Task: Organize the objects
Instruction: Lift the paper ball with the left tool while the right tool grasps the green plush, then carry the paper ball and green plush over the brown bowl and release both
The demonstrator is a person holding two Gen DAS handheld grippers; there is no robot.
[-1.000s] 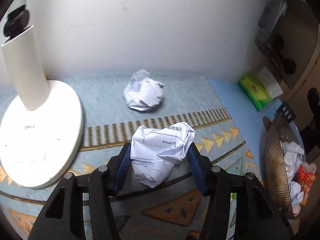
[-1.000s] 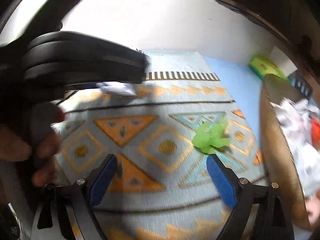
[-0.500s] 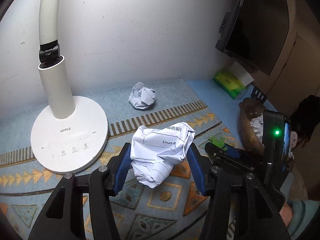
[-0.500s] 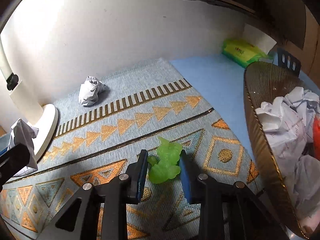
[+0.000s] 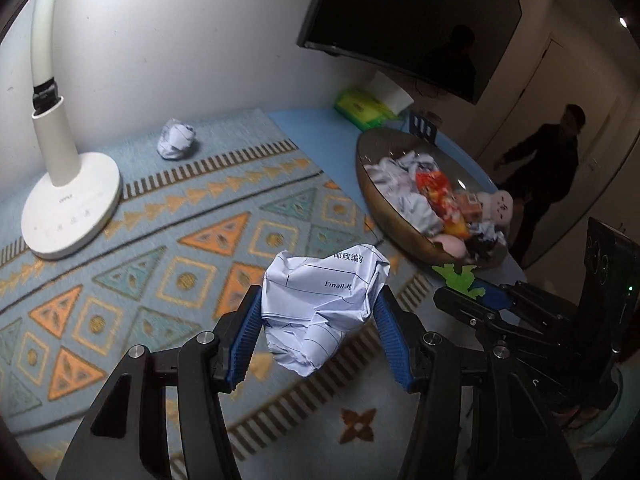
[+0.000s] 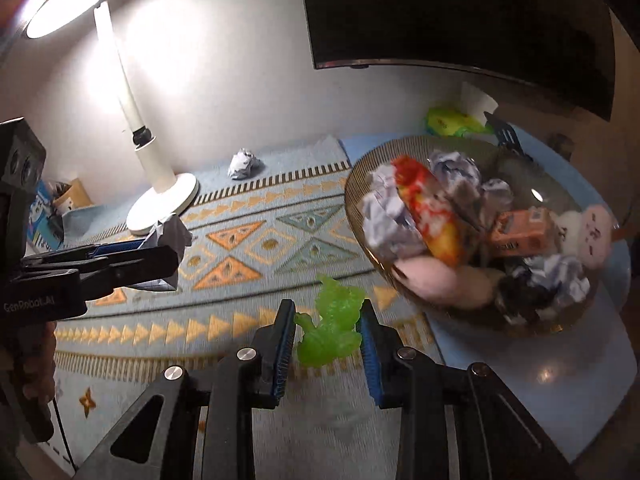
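Note:
My left gripper (image 5: pixel 318 312) is shut on a crumpled ball of printed paper (image 5: pixel 324 304), held above the patterned mat. My right gripper (image 6: pixel 326 332) is shut on a translucent green toy figure (image 6: pixel 332 324), lifted off the mat just left of the brown bowl (image 6: pixel 356 216). In the left wrist view that right gripper (image 5: pixel 472 292) shows at the right with the green toy (image 5: pixel 460 276) in it, beside the bowl (image 5: pixel 368 200). The left gripper (image 6: pixel 160 252) with its paper ball (image 6: pixel 174 232) appears at the left of the right wrist view. Another paper ball (image 5: pixel 174 143) lies near the back wall.
The bowl holds several paper balls, a red snack wrapper (image 6: pixel 428 216), an orange carton (image 6: pixel 520 232) and a plush toy (image 6: pixel 592 232). A lit white desk lamp (image 5: pixel 68 200) stands at the left. A green tissue pack (image 5: pixel 360 108) and a dark screen (image 5: pixel 408 16) are behind. A person (image 5: pixel 548 160) stands far right.
My right gripper closed on the green toy and lifted it off the mat. Both grippers rose and swung right toward the bowl, the left still carrying its paper ball.

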